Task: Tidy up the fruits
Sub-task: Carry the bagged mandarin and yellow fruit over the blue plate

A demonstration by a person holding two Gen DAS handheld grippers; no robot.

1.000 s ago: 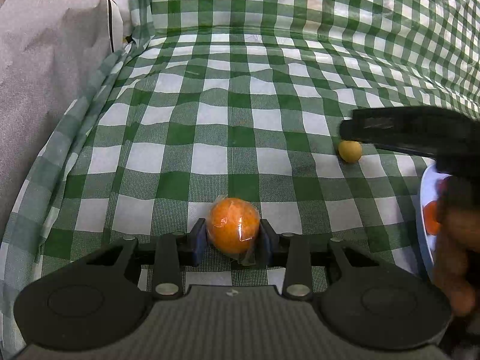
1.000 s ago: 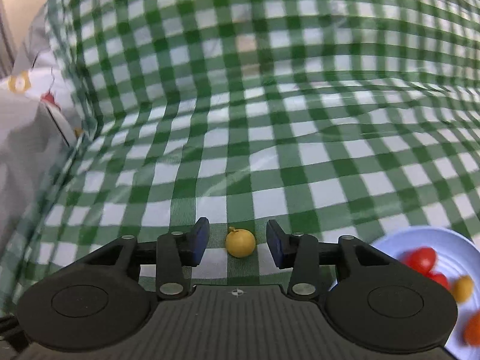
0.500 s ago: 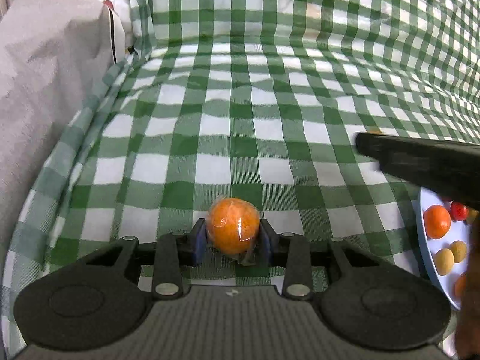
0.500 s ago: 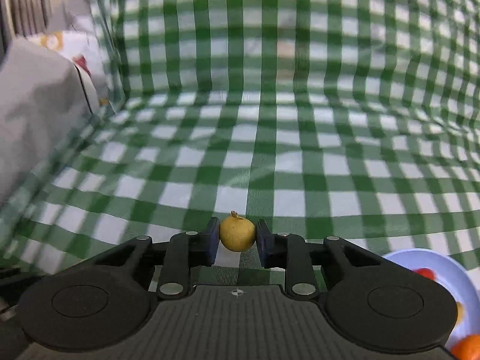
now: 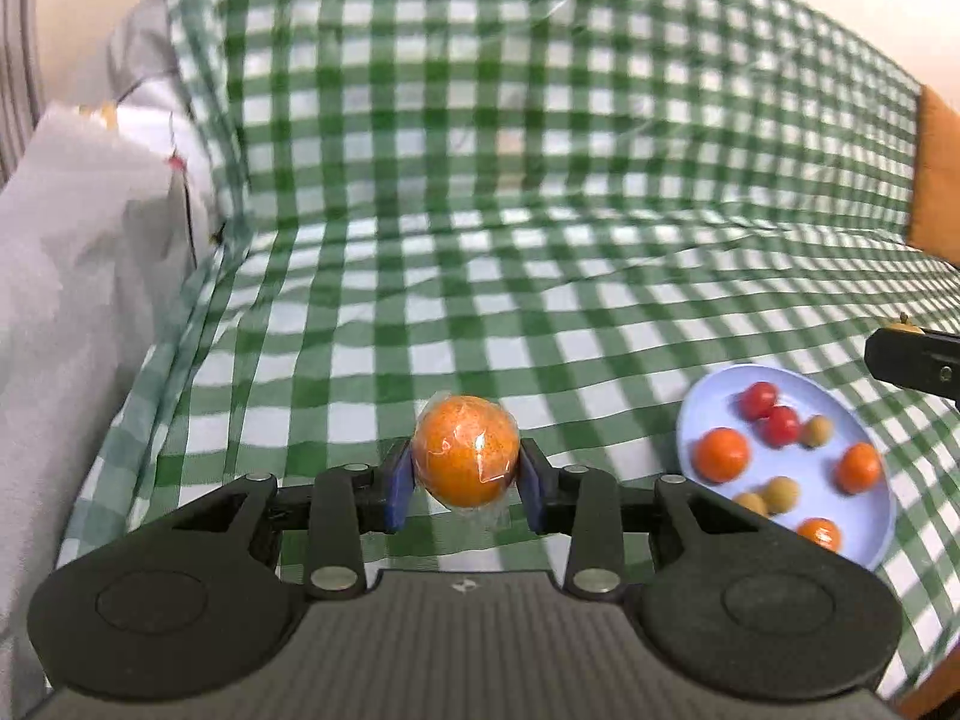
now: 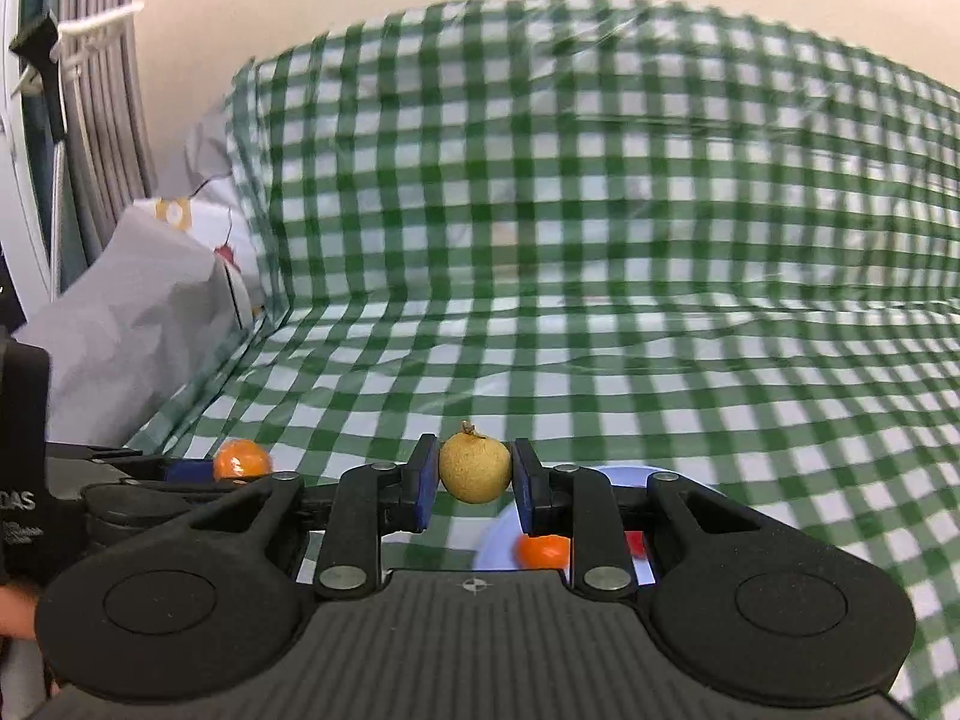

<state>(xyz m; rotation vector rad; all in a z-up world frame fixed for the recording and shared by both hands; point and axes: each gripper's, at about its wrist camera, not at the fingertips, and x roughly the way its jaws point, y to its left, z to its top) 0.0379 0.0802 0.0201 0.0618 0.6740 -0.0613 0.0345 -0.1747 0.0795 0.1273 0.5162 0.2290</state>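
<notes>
Presently: left gripper point(image 5: 467, 492), jaws pinching wrapped orange point(image 5: 467, 459); right gripper point(image 6: 472, 492), jaws just closed, pinching small yellow fruit point(image 6: 474, 468). Both fruits held aloft. Plate point(image 5: 708, 396) lies right of the left jaws, directly beneath the right jaws; right hand nearer.

Surface finishes, fruit and cover

Orange point(image 5: 467, 450): glossy clear film wrap. Tan fruit point(image 6: 474, 468): matt, finely rough skin. Checked cover point(image 5: 540, 252): glossy plastic sheet. Plate point(image 5: 690, 426): smooth.

I've got a plastic-wrapped orange point(image 5: 467, 450) pinched off the cloth, plus a small tan fruit point(image 6: 474, 468), stem up. Pale blue plate point(image 5: 870, 552) holds approx. eight fruits: oranges, red tomatoes, tan ones.
</notes>
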